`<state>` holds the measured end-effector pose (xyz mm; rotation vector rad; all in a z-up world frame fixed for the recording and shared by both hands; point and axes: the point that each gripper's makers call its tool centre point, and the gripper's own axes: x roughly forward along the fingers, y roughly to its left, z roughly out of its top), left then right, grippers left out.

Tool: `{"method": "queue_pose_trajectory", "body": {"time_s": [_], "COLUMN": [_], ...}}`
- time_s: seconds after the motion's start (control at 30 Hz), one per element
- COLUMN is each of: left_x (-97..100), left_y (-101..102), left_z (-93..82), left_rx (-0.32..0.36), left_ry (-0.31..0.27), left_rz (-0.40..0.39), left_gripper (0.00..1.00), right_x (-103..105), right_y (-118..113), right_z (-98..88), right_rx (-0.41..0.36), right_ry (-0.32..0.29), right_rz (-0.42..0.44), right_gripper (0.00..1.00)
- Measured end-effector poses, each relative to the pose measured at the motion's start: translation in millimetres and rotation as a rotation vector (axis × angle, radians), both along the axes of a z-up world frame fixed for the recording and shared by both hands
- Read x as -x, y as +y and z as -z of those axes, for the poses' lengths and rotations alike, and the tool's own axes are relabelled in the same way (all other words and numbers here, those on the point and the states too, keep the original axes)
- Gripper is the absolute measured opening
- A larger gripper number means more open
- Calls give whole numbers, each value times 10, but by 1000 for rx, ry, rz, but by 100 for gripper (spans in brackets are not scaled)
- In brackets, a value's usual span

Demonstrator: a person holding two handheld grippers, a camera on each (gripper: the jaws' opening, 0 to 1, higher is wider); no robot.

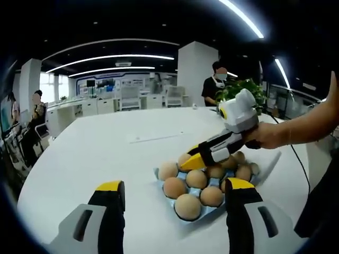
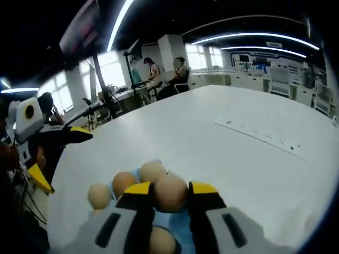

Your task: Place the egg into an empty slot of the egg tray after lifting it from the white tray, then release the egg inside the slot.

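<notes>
Your right gripper [image 2: 170,197] pinches a brown egg [image 2: 170,193] between its yellow-tipped jaws, which are closed against the egg's two sides, directly over the blue egg tray [image 2: 183,233]. Seen from your left gripper view, that same right gripper [image 1: 186,162] reaches in from the right, held in your hand [image 1: 265,135], its tips down among the eggs at the far side of the egg tray [image 1: 204,212]; the held egg [image 1: 184,157] peeks out just behind the tips. Your left gripper [image 1: 175,196] hangs with its jaws spread wide and nothing between them, just short of the tray's near edge. The tray rests on a large white table [image 1: 95,153] and most of its slots in sight are filled with brown eggs. A flat white strip [image 2: 262,136] lies farther out on the table. Beyond it, people sit and stand in an open office under long ceiling lights.
</notes>
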<state>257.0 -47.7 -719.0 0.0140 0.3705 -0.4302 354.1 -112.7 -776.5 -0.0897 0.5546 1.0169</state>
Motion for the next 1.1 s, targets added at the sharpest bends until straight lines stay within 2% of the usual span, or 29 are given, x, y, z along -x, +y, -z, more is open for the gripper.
{"method": "queue_pose_trajectory", "body": {"time_s": [0.17,0.4,0.43,0.5,0.6,0.67,0.7,0.8,0.87,0.93,0.97,1.07,1.1], "left_x": [3,9,13,16,27,29,30,22,15,7,3,13,10], "left_y": [3,-1,-6,-13,-35,-49,-56,-56,-53,-40,-37,-56,-56], "left_z": [-19,-31,-25,-19,-9,-9,-14,-29,-40,-46,-52,-42,-46], "left_rx": [-7,-3,0,-4,5,3,5,1,2,-7,-9,0,-1], "left_ry": [-9,-16,-11,-8,2,1,0,-5,-9,-14,-19,-9,-12], "left_rz": [-1,-4,-4,-1,4,8,10,11,11,5,3,13,13], "left_gripper": [74,79,79,80,80,80,80,80,80,80,80,79,79], "right_x": [-12,-11,3,20,54,85,86,62,15,-44,-47,-78,-108], "right_y": [-2,-19,-27,-50,-77,-91,-120,-183,-276,-424,-485,-762,-889], "right_z": [0,-9,-24,-28,-64,-133,-140,-255,-367,-439,-461,-484,-495], "right_rx": [4,16,23,34,21,-38,-34,-91,-200,-273,-286,-263,-269], "right_ry": [-3,-25,-53,-63,-68,-55,-55,-69,-3,44,48,6,3], "right_rz": [-12,-9,-25,-30,-33,-19,-13,22,98,174,187,238,287], "right_gripper": [26,27,27,27,29,28,28,27,27,26,26,26,26]}}
